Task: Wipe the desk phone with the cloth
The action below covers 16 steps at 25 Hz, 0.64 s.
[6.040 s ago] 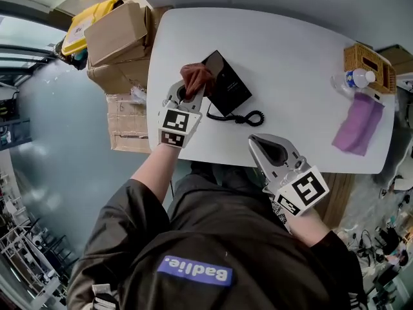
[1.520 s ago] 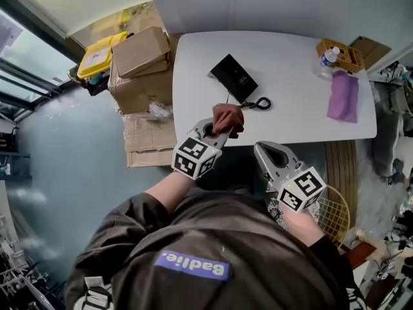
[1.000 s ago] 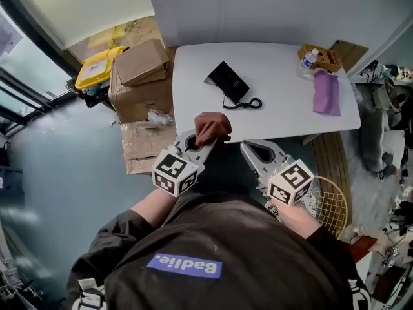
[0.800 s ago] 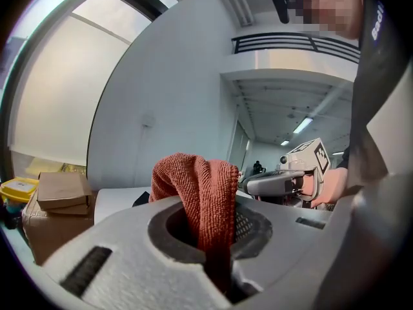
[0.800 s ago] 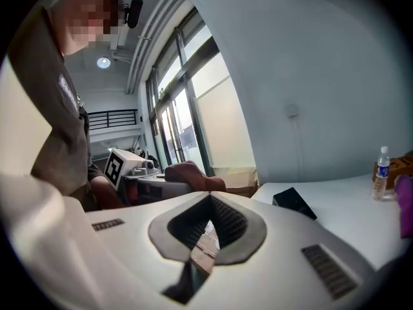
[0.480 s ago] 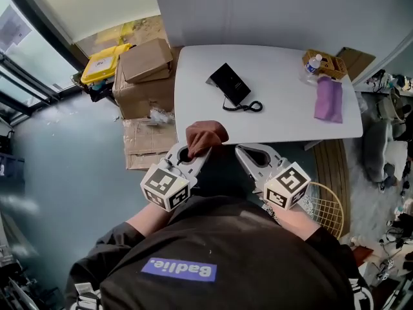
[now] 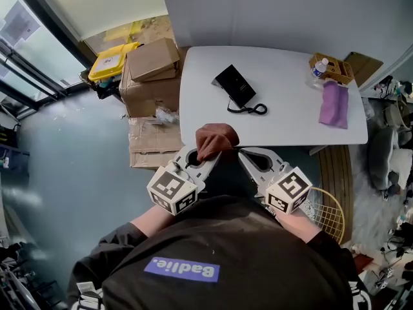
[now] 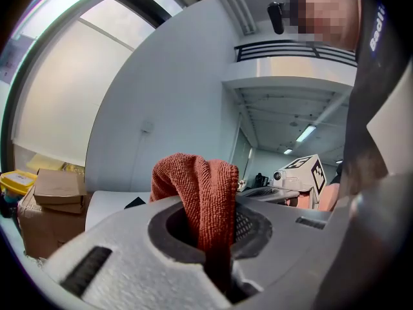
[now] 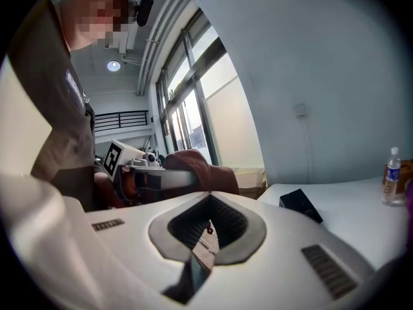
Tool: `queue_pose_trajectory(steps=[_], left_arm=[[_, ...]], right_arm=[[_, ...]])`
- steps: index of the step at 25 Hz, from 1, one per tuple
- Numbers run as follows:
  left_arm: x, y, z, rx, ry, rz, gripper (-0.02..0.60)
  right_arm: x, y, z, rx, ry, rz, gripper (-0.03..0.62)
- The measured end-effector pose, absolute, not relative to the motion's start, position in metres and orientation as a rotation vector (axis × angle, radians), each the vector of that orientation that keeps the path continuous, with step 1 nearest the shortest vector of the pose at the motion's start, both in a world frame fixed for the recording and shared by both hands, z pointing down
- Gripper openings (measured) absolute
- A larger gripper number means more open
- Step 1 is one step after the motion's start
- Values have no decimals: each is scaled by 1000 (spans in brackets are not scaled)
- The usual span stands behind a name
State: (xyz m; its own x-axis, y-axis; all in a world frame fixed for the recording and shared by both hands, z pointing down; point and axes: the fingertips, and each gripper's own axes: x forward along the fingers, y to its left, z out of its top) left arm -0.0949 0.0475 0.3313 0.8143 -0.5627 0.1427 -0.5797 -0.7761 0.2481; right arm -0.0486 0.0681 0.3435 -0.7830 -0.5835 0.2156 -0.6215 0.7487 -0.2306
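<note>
The black desk phone (image 7: 235, 85) lies on the white table (image 7: 290, 118), its coiled cord (image 7: 251, 110) trailing toward the front edge. My left gripper (image 7: 216, 150) is shut on a rust-red cloth (image 7: 215, 138), held off the table close to the person's body. The cloth (image 8: 197, 192) bunches up out of the jaws of the left gripper (image 8: 210, 237). My right gripper (image 7: 241, 152) sits beside it, shut with nothing in it. In the right gripper view the right gripper (image 9: 208, 205) points toward the phone (image 9: 300, 205), far off, with the cloth (image 9: 193, 165) at its left.
A purple cloth (image 7: 335, 104), a water bottle (image 7: 317, 68) and a woven basket (image 7: 332, 65) sit at the table's right end. Cardboard boxes (image 7: 151, 63) and a yellow bin (image 7: 111, 61) stand left of the table. A wire basket (image 7: 326, 213) is on the floor at the right.
The person has stepped back from the table. The left gripper drew the cloth off the phone and toward the body. Both grippers now hang short of the table's front edge.
</note>
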Motion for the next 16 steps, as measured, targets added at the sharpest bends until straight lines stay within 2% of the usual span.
queue_pose_trajectory(steps=[16], left_arm=[[-89, 52, 336, 2715, -886, 100, 37]], right_arm=[[-39, 74, 347, 975, -2816, 457, 26]])
